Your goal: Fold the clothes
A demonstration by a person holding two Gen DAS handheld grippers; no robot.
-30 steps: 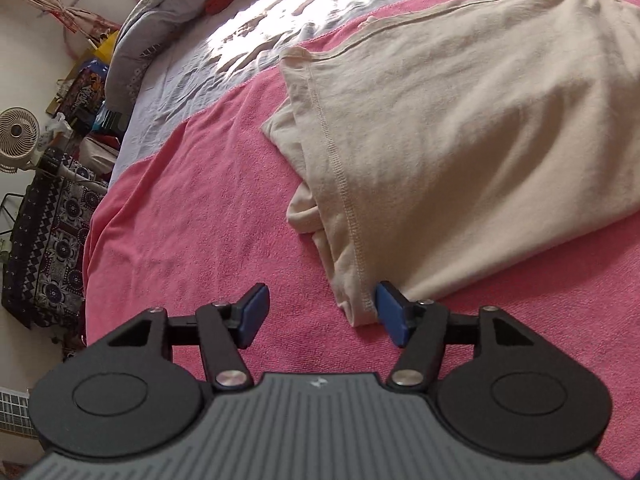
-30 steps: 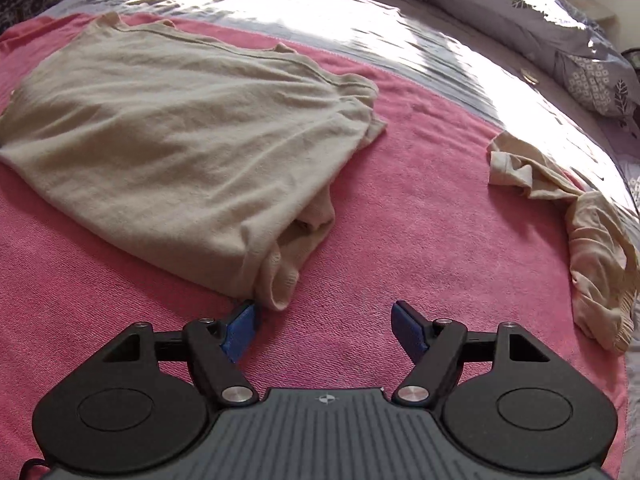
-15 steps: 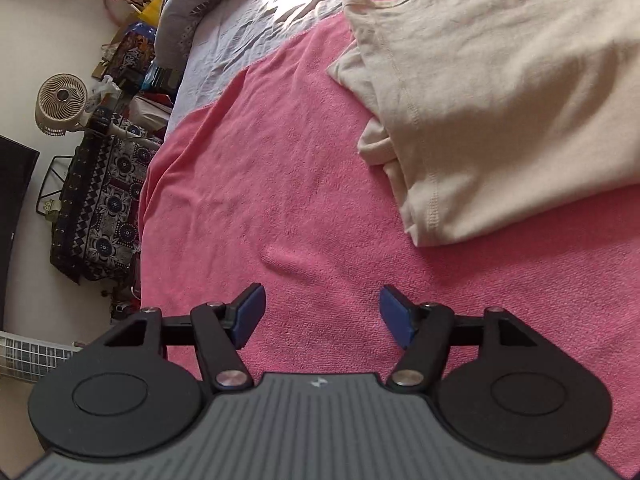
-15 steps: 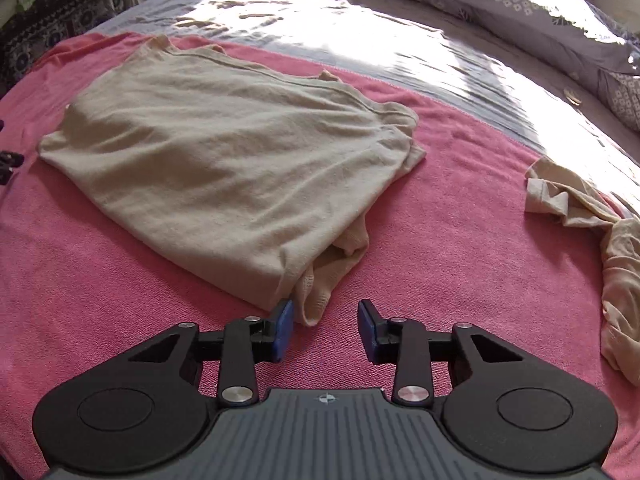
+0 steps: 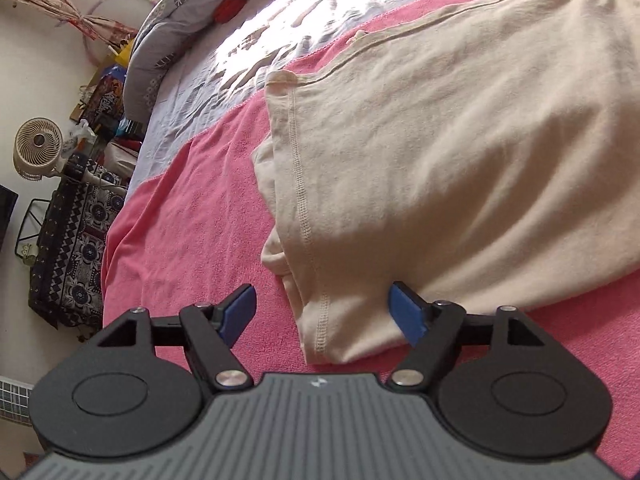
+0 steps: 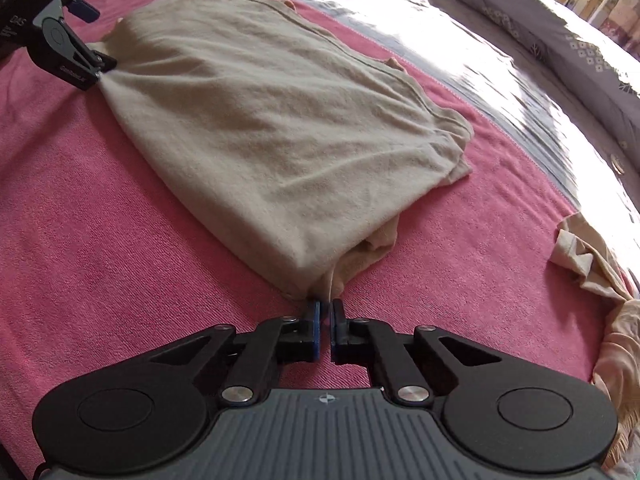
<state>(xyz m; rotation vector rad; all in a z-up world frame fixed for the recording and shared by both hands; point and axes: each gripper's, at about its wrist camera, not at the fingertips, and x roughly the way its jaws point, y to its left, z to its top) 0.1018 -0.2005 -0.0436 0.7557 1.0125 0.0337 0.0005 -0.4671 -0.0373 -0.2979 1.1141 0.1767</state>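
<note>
Beige shirt (image 6: 280, 140) (half folded): right gripper (image 6: 326, 320) pinches one near corner; left gripper (image 5: 324, 312), fingers apart, straddles the other and should close next.

A beige folded shirt (image 6: 280, 128) is lying flat on the pink blanket (image 6: 100, 240), one corner sitting between the left gripper's (image 5: 324, 312) spread fingers, another pinched at the right gripper's (image 6: 326, 312) tips.

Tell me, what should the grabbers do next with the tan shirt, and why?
Probably close the left gripper. Its blue fingers stand wide open around the hemmed corner of the tan shirt, while the right gripper looks pinched on the opposite corner. With both corners held, the shirt lying on the pink blanket could be lifted and folded over.
</note>
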